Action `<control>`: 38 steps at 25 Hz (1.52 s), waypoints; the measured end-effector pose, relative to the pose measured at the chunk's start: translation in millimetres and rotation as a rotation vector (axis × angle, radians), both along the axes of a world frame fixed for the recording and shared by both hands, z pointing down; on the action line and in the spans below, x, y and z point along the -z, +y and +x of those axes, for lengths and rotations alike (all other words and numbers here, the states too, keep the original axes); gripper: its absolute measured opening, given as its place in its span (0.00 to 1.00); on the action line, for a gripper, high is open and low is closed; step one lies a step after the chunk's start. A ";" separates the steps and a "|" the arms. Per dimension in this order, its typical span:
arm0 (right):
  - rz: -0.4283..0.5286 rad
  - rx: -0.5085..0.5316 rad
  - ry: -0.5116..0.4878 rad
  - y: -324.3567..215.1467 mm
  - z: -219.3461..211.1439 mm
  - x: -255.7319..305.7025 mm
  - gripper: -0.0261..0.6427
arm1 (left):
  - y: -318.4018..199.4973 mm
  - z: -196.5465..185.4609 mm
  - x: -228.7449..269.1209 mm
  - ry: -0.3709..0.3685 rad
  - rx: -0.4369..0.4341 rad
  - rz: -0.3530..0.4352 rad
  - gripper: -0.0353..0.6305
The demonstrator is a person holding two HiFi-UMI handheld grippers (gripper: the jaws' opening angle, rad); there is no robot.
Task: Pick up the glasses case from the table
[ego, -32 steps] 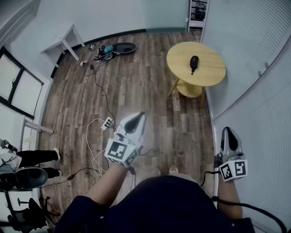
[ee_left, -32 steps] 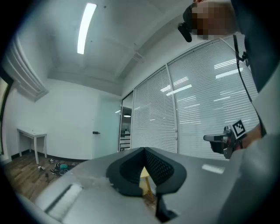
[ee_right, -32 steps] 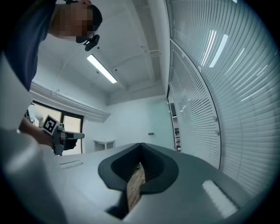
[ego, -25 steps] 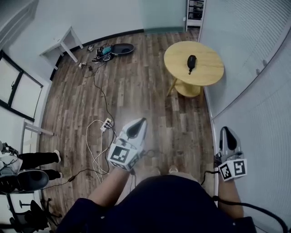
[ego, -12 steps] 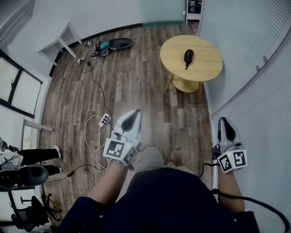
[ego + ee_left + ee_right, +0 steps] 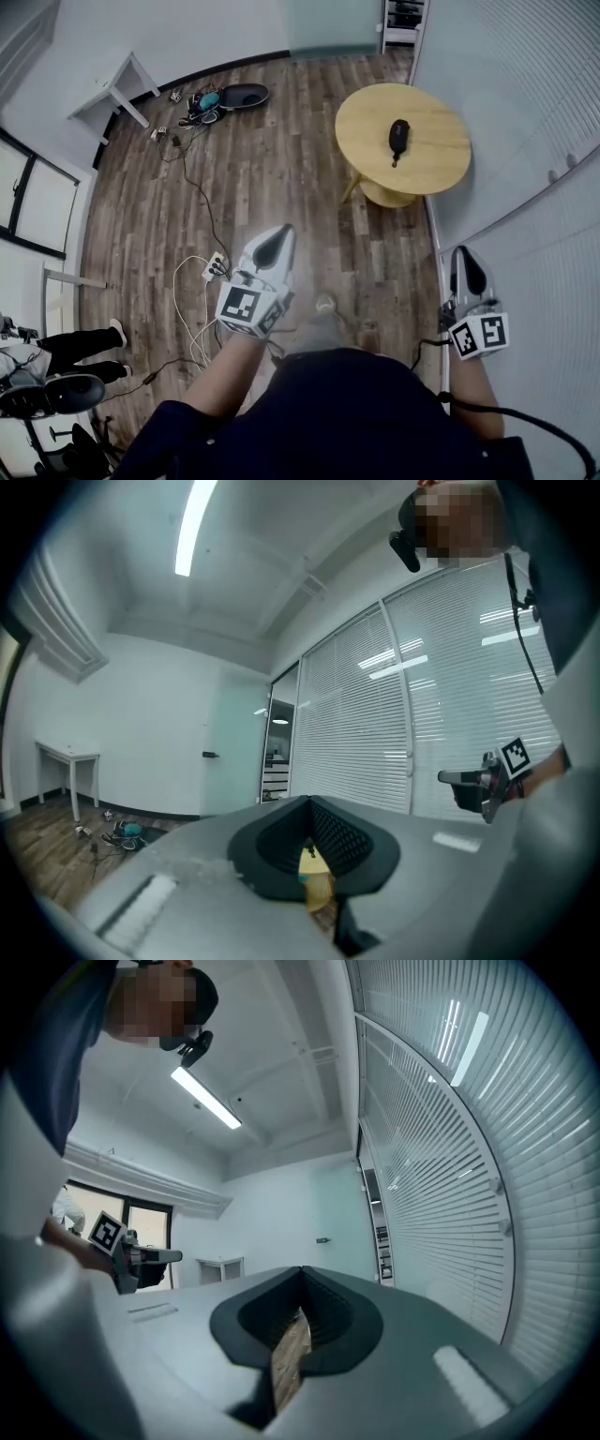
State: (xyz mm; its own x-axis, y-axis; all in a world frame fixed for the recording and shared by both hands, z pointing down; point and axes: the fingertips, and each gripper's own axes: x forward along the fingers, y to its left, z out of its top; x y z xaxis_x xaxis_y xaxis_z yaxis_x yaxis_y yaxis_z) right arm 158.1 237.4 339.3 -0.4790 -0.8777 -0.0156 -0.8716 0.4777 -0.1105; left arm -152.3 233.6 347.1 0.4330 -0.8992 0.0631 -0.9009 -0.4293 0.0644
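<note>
The dark glasses case (image 6: 398, 137) lies on the round yellow table (image 6: 441, 169) at the upper right of the head view, far ahead of both grippers. My left gripper (image 6: 277, 236) is held level over the wooden floor, its jaws together and nothing in them. My right gripper (image 6: 466, 262) hangs beside the blinds wall, shut and empty. In the left gripper view the jaws (image 6: 309, 808) meet, and a sliver of yellow table (image 6: 317, 878) shows through the slit. The right gripper view shows its jaws (image 6: 302, 1274) closed, with floor behind.
White cables and a power strip (image 6: 212, 268) lie on the floor left of my left gripper. A white desk (image 6: 108, 89) and a clutter of gear (image 6: 225, 97) stand at the back left. The blinds wall (image 6: 534, 122) runs along the right. Another person's legs (image 6: 66, 339) are at the far left.
Both grippers have been carried forward over the floor with the person's step, still level and shut. The table and case sit slightly nearer in the head view.
</note>
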 end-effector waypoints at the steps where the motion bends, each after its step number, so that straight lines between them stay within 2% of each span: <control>1: 0.000 0.006 0.007 -11.1 -9.8 -0.1 0.05 | -16.9 -4.8 1.8 -0.002 -0.012 0.002 0.06; 5: -0.002 0.003 -0.009 -54.9 -39.4 -1.9 0.05 | -79.1 -20.1 3.8 0.003 -0.062 0.007 0.06; 10: 0.000 -0.063 -0.038 -101.5 -51.1 -2.8 0.05 | -137.6 -32.8 0.1 0.002 -0.138 0.021 0.06; 17: 0.013 -0.087 -0.011 -137.3 -70.1 3.4 0.05 | -186.7 -46.1 -4.7 0.015 -0.159 0.000 0.06; 21: 0.011 -0.089 -0.006 -169.2 -68.8 4.0 0.05 | -215.0 -40.1 1.0 0.004 -0.182 0.021 0.06; 27: 0.045 -0.021 0.108 -233.7 -81.1 4.1 0.05 | -265.9 -37.4 9.6 -0.014 -0.155 0.035 0.06; 32: 0.029 -0.014 0.069 -307.4 -72.7 0.6 0.05 | -328.2 -34.4 9.0 -0.036 -0.116 0.016 0.06; 38: -0.004 -0.029 0.024 -400.7 -44.3 -18.7 0.05 | -414.7 -6.8 5.5 -0.088 -0.117 0.028 0.06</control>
State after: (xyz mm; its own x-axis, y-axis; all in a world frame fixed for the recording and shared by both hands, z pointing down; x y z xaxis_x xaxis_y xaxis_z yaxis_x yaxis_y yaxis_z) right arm 113.8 -163.3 358.0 -0.4537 -0.8911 -0.0010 -0.8874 0.4519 -0.0908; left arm -159.1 -181.2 341.6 0.5289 -0.8448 0.0806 -0.8462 -0.5322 -0.0260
